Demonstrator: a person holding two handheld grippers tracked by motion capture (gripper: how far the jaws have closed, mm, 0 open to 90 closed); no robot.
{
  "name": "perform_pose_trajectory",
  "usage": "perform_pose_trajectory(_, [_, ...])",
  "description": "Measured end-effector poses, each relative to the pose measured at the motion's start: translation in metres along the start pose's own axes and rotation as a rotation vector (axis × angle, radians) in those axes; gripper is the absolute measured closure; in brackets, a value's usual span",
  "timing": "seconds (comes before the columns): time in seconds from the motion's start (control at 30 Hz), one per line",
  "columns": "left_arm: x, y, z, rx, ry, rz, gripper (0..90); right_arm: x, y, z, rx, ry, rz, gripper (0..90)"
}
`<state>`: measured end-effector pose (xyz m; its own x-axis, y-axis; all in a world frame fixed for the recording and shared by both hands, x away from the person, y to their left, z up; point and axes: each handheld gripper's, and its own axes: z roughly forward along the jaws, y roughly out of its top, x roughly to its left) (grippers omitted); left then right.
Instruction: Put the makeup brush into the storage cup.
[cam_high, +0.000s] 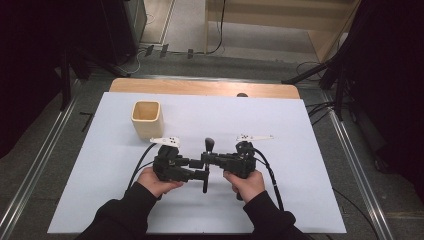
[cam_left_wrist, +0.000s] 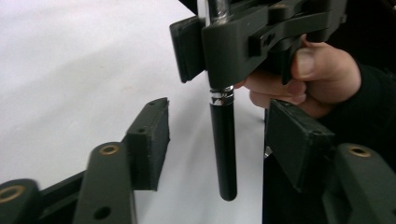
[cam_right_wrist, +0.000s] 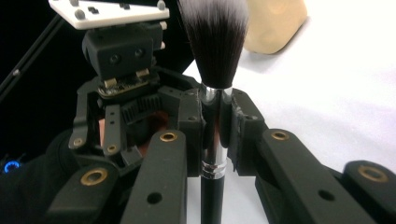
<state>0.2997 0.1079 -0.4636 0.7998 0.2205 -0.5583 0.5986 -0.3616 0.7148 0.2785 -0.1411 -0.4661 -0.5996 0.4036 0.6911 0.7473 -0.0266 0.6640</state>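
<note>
A makeup brush (cam_high: 205, 184) with a black handle, silver ferrule and dark white-tipped bristles (cam_right_wrist: 215, 42) is held roughly upright above the table's front middle. My right gripper (cam_high: 206, 160) comes in from the right and is shut on the ferrule (cam_right_wrist: 213, 140). My left gripper (cam_high: 203, 175) faces it from the left, lower down. Its jaws (cam_left_wrist: 219, 140) stand open on either side of the black handle (cam_left_wrist: 223, 149), with a clear gap at each pad. In the left gripper view the right gripper (cam_left_wrist: 205, 51) clamps the brush from above, a hand behind it.
A tan square cup (cam_high: 147, 119) stands upright at the back left of the white sheet (cam_high: 100, 200), and also shows as a tan cup (cam_right_wrist: 275, 23) behind the bristles. The wooden table edge (cam_high: 200, 87) lies beyond. Cables trail from both grippers toward the person.
</note>
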Motion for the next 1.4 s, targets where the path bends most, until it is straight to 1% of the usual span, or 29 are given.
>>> perform_pose_trajectory(0.03, [0.000, 0.000, 0.000, -0.003, 0.002, 0.010, 42.9, -0.001, 0.000, 0.000, 0.002, 0.005, -0.010, 78.4])
perform_pose_trajectory(0.07, [0.000, 0.000, 0.001, -0.002, 0.002, 0.011, 43.4, -0.003, 0.001, -0.001, 0.007, 0.011, -0.026, 78.4])
perform_pose_trajectory(0.1, [0.000, 0.000, 0.001, -0.002, 0.002, 0.011, 44.4, -0.003, 0.001, -0.001, 0.007, 0.011, -0.026, 78.4])
perform_pose_trajectory(0.13, [0.000, 0.000, 0.002, 0.002, 0.006, 0.017, 45.8, -0.006, 0.001, -0.001, 0.013, 0.027, -0.054, 78.4])
perform_pose_trajectory(0.17, [0.001, 0.000, 0.003, 0.005, 0.005, 0.013, 46.1, -0.006, 0.001, 0.000, 0.012, 0.033, -0.066, 78.4])
perform_pose_trajectory(0.2, [0.001, 0.000, 0.004, 0.004, 0.006, 0.013, 46.5, -0.007, 0.001, 0.000, 0.011, 0.038, -0.070, 78.5])
perform_pose_trajectory(0.23, [0.002, 0.000, 0.005, 0.003, -0.003, 0.008, 47.5, -0.008, 0.001, 0.001, 0.013, 0.048, -0.065, 78.4])
perform_pose_trajectory(0.3, [0.003, 0.000, 0.006, 0.004, -0.003, 0.006, 48.6, -0.010, 0.002, 0.002, 0.001, 0.058, -0.048, 78.4])
perform_pose_trajectory(0.4, [0.004, 0.000, 0.006, 0.002, 0.000, 0.004, 52.2, -0.010, 0.002, 0.003, -0.003, 0.054, -0.055, 78.4])
perform_pose_trajectory(0.5, [0.005, 0.000, 0.006, 0.012, 0.000, -0.028, 54.4, -0.011, 0.002, 0.003, -0.012, 0.062, -0.052, 78.4])
perform_pose_trajectory(0.63, [0.005, 0.000, 0.004, -0.004, -0.006, -0.042, 58.9, -0.009, 0.001, 0.003, -0.019, 0.073, -0.057, 78.4])
perform_pose_trajectory(0.73, [0.004, 0.000, 0.005, -0.014, -0.007, -0.038, 63.0, -0.008, 0.001, 0.005, -0.021, 0.079, -0.053, 78.4])
perform_pose_trajectory(0.87, [0.004, 0.000, 0.006, -0.014, -0.021, -0.036, 67.3, -0.008, 0.000, 0.005, -0.023, 0.079, -0.051, 78.4])
perform_pose_trajectory(0.9, [0.003, 0.000, 0.006, -0.012, -0.018, -0.038, 68.2, -0.008, 0.000, 0.005, -0.024, 0.082, -0.051, 78.4])
perform_pose_trajectory(0.97, [0.003, 0.000, 0.007, -0.012, -0.018, -0.038, 68.9, -0.008, 0.000, 0.005, -0.025, 0.084, -0.052, 78.4])
perform_pose_trajectory(1.13, [0.004, 0.000, 0.005, -0.033, -0.022, -0.043, 72.7, -0.007, -0.001, 0.006, -0.023, 0.082, -0.057, 78.4])
perform_pose_trajectory(1.27, [0.004, 0.000, 0.005, -0.032, -0.021, -0.037, 76.1, -0.006, -0.001, 0.007, -0.027, 0.085, -0.053, 78.4])
perform_pose_trajectory(1.4, [0.004, 0.000, 0.005, -0.031, -0.027, -0.039, 78.0, -0.006, -0.001, 0.007, -0.028, 0.085, -0.055, 78.4])
